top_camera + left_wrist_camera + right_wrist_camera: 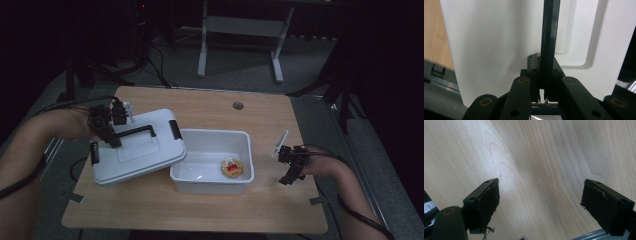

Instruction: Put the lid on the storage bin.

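A white lid (145,155) with a black handle (137,131) hangs tilted at the left of the table, its right edge over the rim of an open white box (212,186). My left gripper (112,140) is shut on that handle. In the left gripper view the jaws clamp the black handle (550,30) at my left gripper (543,72), with the lid (499,37) behind. A round gold and red item (232,167) lies in the box. My right gripper (292,176) stands open to the right of the box. My right gripper (541,192) holds nothing over bare wood (536,157).
The wooden table (260,115) has a round cable hole (238,105) near its far edge. Cables trail from both grippers. A white desk frame (240,30) and dark stands are on the floor beyond. Tape marks (75,197) sit at the table's side edges.
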A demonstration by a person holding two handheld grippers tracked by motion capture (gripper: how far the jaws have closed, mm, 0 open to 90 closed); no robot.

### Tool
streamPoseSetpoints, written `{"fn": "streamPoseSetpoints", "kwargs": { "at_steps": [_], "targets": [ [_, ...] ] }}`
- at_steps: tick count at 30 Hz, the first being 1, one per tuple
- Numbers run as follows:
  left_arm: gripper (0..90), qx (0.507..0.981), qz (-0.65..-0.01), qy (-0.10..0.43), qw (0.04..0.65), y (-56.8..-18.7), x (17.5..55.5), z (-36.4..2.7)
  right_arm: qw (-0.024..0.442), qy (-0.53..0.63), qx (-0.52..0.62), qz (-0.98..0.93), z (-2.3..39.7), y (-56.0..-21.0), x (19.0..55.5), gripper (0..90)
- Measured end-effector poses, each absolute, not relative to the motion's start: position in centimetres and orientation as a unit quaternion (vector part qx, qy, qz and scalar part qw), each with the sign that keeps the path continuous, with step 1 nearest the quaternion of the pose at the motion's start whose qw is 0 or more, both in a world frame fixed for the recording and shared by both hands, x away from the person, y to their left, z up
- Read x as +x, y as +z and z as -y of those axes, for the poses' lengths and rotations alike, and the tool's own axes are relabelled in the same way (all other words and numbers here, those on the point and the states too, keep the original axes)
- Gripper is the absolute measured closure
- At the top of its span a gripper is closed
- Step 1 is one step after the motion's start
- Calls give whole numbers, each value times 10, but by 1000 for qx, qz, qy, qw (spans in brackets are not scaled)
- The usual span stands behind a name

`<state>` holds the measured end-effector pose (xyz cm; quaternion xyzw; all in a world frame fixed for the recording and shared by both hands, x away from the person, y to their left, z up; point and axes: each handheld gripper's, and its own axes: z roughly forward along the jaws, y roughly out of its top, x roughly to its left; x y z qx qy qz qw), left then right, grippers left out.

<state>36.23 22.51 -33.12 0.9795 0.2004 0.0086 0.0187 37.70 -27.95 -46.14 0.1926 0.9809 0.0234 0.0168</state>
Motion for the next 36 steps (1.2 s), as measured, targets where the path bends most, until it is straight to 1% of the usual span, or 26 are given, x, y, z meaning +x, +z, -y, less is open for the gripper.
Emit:
{"fn": "streamPoseSetpoints", "kwargs": {
  "at_steps": [2, 3, 4, 10, 17, 23, 26, 29, 36],
  "targets": [
    [836, 982, -189, 11, 23, -331, 365, -213, 16, 20, 193, -981, 279, -463, 377, 146],
    [836, 982, -189, 11, 23, -331, 365, -213, 16, 20, 193, -981, 279, -463, 377, 146],
    [836, 984, -176, 7, 30, -331, 368, -202, 17, 20, 192, -981, 279, -463, 376, 146],
    [836, 989, -145, 4, 31, -335, 375, -171, 16, 21, 191, -981, 281, -465, 376, 146],
    [835, 992, -123, 0, 25, -339, 380, -144, 15, 23, 196, -980, 284, -466, 374, 146],
    [835, 995, -98, -3, 23, -338, 382, -118, 16, 22, 193, -981, 285, -467, 374, 146],
    [835, 996, -91, -5, 22, -338, 383, -111, 16, 23, 193, -981, 285, -468, 374, 146],
    [836, 997, -76, -2, 21, -336, 385, -94, 15, 22, 191, -981, 284, -470, 374, 146],
    [836, 998, -45, -3, 32, -327, 386, -62, 14, 23, 193, -981, 287, -470, 373, 145]
  ]
}}
